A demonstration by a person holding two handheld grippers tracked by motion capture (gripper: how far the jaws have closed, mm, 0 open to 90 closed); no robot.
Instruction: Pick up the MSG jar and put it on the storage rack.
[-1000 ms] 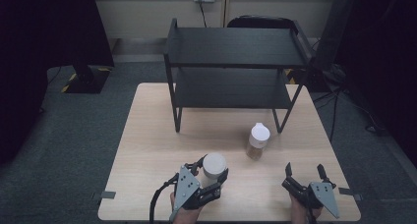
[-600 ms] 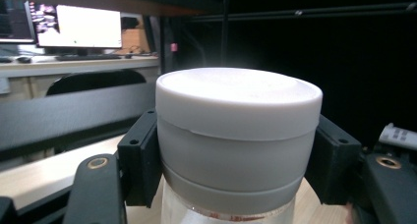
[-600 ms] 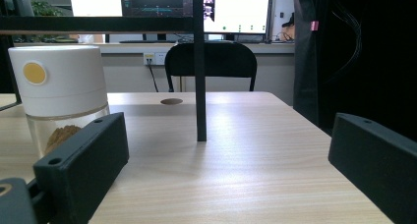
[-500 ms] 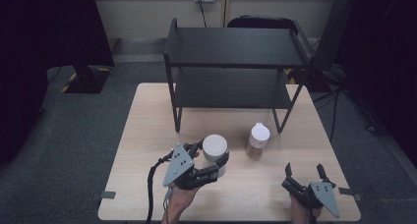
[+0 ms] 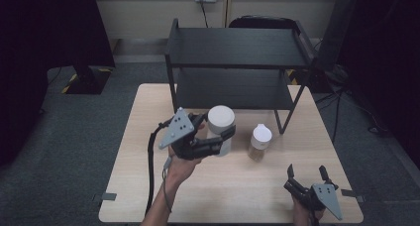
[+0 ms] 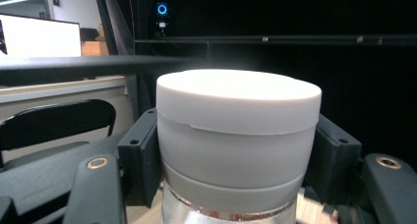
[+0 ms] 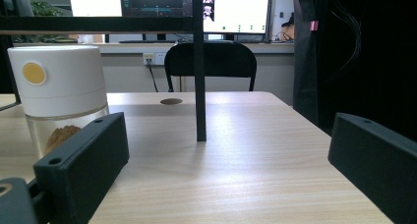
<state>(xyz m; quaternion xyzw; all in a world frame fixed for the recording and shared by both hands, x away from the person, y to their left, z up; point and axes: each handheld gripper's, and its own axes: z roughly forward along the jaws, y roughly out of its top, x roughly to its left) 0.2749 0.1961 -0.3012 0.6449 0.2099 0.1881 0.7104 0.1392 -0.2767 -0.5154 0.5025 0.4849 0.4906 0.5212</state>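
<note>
Your left gripper [image 5: 224, 137] clamps the white-lidded jar [image 5: 221, 130] by its cap, so it may twist loose; your right gripper [image 5: 307, 176] rests released.

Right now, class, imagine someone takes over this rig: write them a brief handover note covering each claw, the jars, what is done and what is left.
Left claw: shut on the white-lidded jar, gripping it at the lid and holding it above the wooden table, in front of the black two-tier shelf.
Right claw: open, holding nothing, low at the near right corner of the table.
Second jar, with brown contents: stands on the table by the shelf's right front leg.
Done: first jar picked up.
Left: probably shelve it, then the second jar.
</note>
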